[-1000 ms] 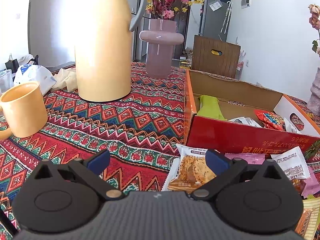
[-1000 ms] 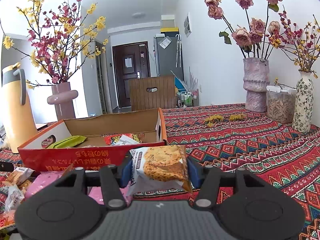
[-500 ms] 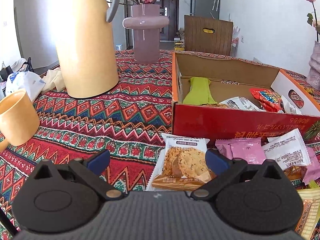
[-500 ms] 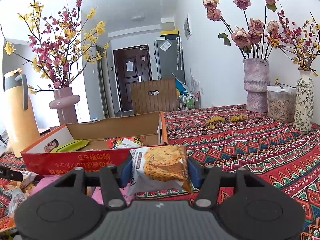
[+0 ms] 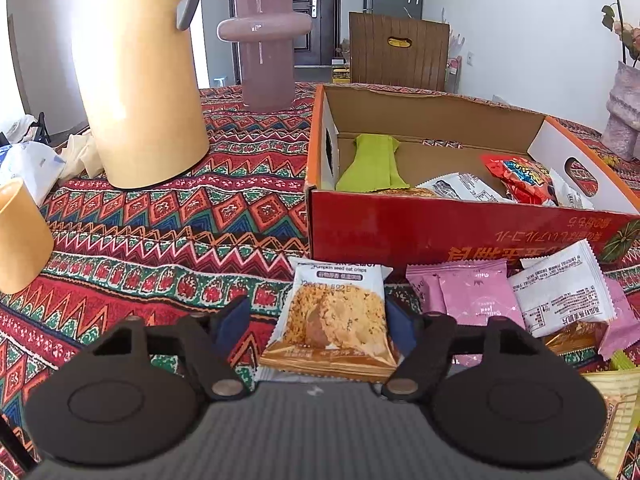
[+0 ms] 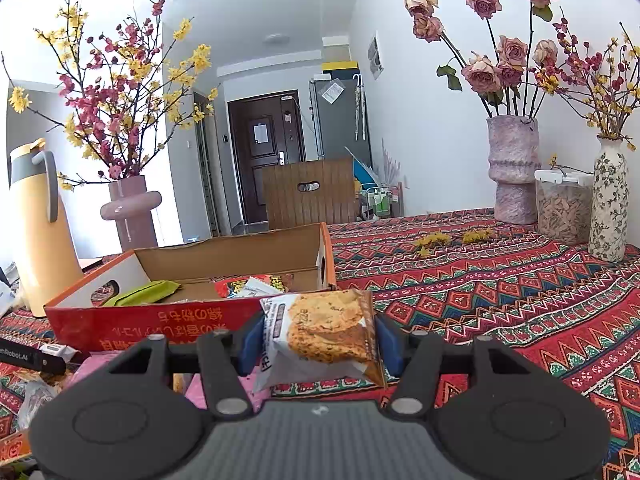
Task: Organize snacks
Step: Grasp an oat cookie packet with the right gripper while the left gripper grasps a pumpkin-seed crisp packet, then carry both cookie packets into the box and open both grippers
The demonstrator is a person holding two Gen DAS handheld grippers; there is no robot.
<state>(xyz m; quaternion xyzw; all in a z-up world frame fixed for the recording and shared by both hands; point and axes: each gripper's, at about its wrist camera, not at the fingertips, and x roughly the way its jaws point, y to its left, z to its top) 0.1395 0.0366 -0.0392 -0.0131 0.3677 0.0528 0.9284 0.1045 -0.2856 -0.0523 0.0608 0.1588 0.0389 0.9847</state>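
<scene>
A pumpkin seed oat crisp packet [image 5: 336,320] lies flat on the patterned cloth in front of the red cardboard box [image 5: 440,236]. My left gripper [image 5: 316,322] straddles it with its jaws closing. The right pad [image 5: 394,326] is at the packet's edge and the left pad [image 5: 236,320] is still apart from it. In the right wrist view my right gripper [image 6: 318,340] is shut on a second oat crisp packet [image 6: 324,332], held above the cloth beside the box [image 6: 160,320]. The box holds a green packet [image 5: 372,160], a red one [image 5: 520,176] and white ones.
Pink packets [image 5: 472,300], a white packet [image 5: 560,292] and more snacks are piled right of my left gripper. A yellow thermos [image 5: 136,80], an orange mug [image 5: 20,240] and a pink vase [image 5: 264,48] stand to the left. Flower vases [image 6: 512,168] and a jar [image 6: 564,208] stand at the far right.
My left gripper has tilted down and moved over the oat crisp packet, and its jaws have narrowed from wide open around it. The right gripper holds its packet unmoved.
</scene>
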